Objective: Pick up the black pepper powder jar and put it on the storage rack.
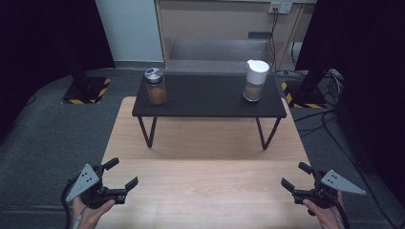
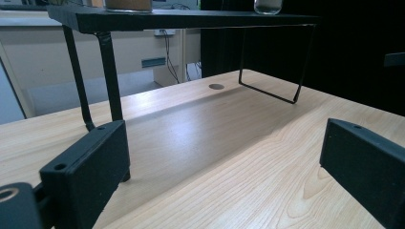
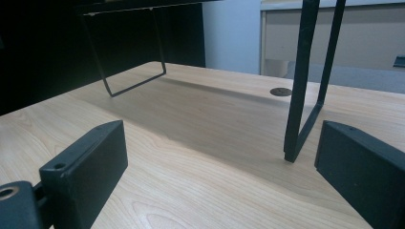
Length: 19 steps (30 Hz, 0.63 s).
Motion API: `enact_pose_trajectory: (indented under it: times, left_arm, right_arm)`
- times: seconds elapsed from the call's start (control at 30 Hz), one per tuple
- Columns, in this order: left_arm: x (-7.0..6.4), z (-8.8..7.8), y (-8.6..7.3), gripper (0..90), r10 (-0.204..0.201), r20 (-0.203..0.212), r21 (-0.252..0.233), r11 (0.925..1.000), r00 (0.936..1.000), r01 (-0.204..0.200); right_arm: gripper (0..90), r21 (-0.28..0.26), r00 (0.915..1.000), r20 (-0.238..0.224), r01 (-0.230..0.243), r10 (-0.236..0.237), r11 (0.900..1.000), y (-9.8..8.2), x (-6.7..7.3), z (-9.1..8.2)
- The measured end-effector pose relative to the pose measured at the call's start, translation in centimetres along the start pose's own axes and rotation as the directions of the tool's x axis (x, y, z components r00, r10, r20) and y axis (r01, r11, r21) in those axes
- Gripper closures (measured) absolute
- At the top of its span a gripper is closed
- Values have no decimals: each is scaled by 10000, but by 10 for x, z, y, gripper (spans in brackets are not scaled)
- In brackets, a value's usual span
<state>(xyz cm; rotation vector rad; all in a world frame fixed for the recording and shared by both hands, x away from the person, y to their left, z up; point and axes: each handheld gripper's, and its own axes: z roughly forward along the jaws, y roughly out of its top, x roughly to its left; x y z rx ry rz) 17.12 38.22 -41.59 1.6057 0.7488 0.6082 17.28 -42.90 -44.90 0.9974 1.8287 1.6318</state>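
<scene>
Dim room, grey carpet, black drapes to left and right, pale cabinet and wall sockets at the far end; in the middle a light wooden worktop [image 1: 205, 181], bare across its near half; on its far half a small black shelf [image 1: 210, 100] on thin metal legs.

On the shelf's left end, a glass jar with a metal lid [image 1: 155, 86], brown contents inside, upright; on its right end, a glass jar with a white lid [image 1: 255, 80], upright too, paler contents low in the glass; well apart from each other, each near its own end.

At the near left corner, the left hand-held gripper [image 1: 123, 175], jaws spread wide, nothing between them but bare wood; at the near right corner, the right hand-held gripper [image 1: 294, 175], likewise wide open and holding nothing. Both low over the worktop and pointed inward and far, toward the shelf; both well apart from the jars.

From the left gripper view, shelf legs close ahead and the jar bases [image 2: 128, 5] up at the top edge; from the right gripper view, a shelf leg [image 3: 305, 81] just beyond the jaws.

By the look of it, nothing of the work done yet: neither jar touched or lifted, lids on both. Everything left: reaching far, closing on a jar, and whatever handling comes after.
</scene>
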Motion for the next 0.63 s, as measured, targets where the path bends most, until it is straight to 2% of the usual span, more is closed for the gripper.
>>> enact_pose_trajectory:
  times: [0.27, 0.63]
  left_arm:
    - [0, 1, 1, 18, 32, 51, 44, 10000, 10000, -32]
    - [-1, -2, 1, 19, -32, -125, -64, 10000, 9999, 31]
  right_arm:
    - [39, -10, 10000, -22, -15, 15, 10000, 0, -1, 1]
    - [38, -65, 10000, 12, -32, 32, 10000, 0, 0, 0]
